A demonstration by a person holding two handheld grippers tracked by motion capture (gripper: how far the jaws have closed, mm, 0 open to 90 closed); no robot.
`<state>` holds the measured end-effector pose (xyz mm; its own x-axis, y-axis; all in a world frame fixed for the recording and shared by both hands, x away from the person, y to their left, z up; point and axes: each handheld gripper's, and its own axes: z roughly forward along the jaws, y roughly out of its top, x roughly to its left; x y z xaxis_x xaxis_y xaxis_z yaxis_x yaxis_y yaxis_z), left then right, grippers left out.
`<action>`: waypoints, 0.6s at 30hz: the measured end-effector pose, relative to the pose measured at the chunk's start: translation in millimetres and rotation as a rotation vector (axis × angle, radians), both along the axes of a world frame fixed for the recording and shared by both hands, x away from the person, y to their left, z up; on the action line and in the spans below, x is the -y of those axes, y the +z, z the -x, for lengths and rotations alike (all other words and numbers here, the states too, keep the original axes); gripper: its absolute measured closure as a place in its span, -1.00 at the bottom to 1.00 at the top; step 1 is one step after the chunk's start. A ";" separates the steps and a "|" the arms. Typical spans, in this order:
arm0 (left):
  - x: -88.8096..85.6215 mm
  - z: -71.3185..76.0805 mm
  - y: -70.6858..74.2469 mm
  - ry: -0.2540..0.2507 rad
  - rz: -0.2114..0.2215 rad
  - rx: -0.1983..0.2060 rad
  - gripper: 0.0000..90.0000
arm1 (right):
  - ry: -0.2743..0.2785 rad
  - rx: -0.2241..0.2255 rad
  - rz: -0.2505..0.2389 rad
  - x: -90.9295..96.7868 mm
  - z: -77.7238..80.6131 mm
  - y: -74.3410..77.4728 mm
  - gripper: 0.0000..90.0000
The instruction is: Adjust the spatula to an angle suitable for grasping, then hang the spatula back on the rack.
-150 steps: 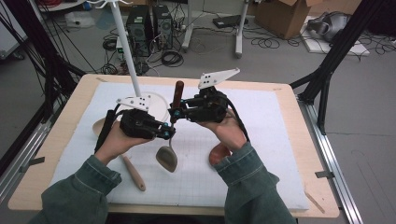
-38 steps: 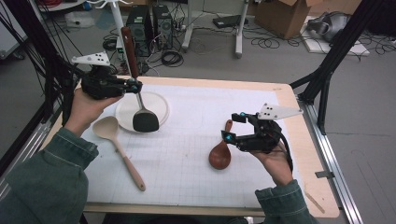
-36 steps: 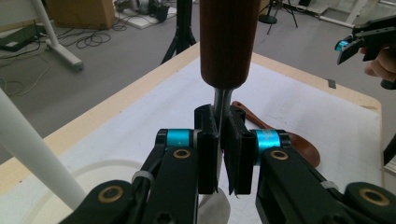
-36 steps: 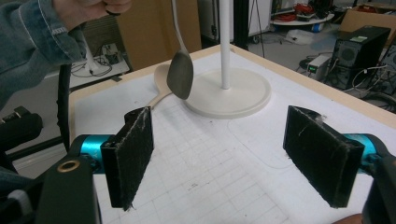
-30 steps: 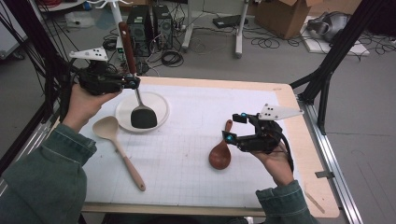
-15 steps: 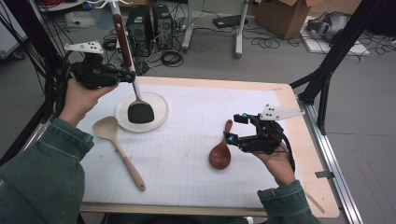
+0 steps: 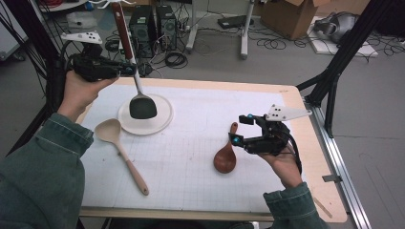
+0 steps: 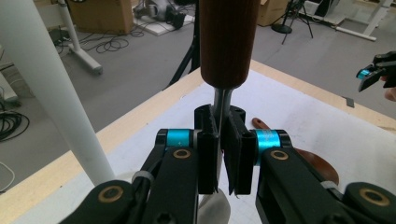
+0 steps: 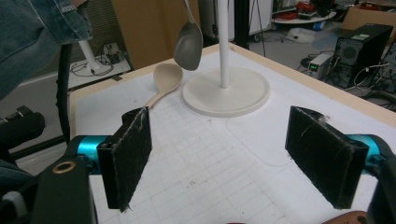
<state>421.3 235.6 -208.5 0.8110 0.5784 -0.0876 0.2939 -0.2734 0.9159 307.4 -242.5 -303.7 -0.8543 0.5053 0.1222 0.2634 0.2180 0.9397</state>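
The left tongs (image 7: 125, 70) are clamped on the thin metal neck of a dark slotted turner with a reddish-brown wooden handle (image 7: 135, 90), just below the handle. The turner hangs nearly upright, handle up, above the table's far left corner; its dark head hovers over a round white stand base (image 7: 160, 121) that carries a slim white upright pole (image 9: 223, 42). In the left gripper view the pads (image 8: 208, 154) pinch the metal neck (image 8: 221, 100) tight between them.

The right tongs (image 7: 242, 130) stand wide apart with nothing between the pads, held low near the table's right edge. Just beside them, toward the middle of the white gridded mat (image 7: 200, 157), lies a dark brown wooden spoon (image 7: 226, 155), bowl toward the near edge. A pale wooden spoon (image 7: 119, 148) lies on the mat's left part, touching the stand base with its bowl, its handle running toward the near edge.
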 end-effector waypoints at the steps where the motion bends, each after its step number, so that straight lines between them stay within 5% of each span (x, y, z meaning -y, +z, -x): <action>1: 0.3 -0.6 1.1 -0.001 0.000 -0.001 0.86 | -0.001 -0.005 -0.002 0.4 0.5 0.3 -0.51; 18: -5.0 -16.0 2.6 0.024 0.015 -0.034 0.86 | 0.007 0.007 -0.011 -0.2 -1.7 1.3 -0.51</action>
<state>437.2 240.6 -205.9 0.7934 0.5960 -0.1237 0.3315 -0.2526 0.9090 309.1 -242.3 -302.5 -0.8587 0.4976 0.1221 0.2555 0.2093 0.9439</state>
